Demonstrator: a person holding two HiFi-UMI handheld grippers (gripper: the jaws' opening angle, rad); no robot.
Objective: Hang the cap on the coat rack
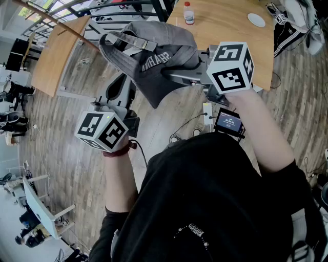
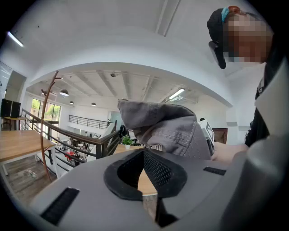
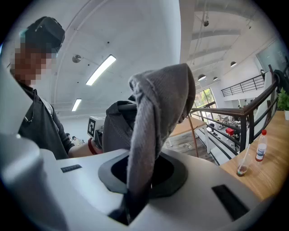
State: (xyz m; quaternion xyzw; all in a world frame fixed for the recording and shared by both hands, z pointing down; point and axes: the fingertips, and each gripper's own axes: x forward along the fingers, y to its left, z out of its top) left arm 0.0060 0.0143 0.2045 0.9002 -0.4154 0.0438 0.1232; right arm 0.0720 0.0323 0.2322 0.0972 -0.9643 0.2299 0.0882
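Up near 12 o'clock in the head view, the grey cap [image 1: 154, 51] hangs from the right gripper [image 1: 174, 75], jaws pinched tight on its fabric. The left gripper [image 1: 122, 91] sits at the cap's 7 o'clock, empty, jaws only a crack apart. The coat rack [image 1: 51, 23] pokes in at 10 o'clock.

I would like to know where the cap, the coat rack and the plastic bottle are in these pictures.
cap [image 1: 164, 38]: head view, on its grey crown.
coat rack [image 1: 56, 24]: head view, on its brown wooden pole.
plastic bottle [image 1: 189, 14]: head view, on its body.
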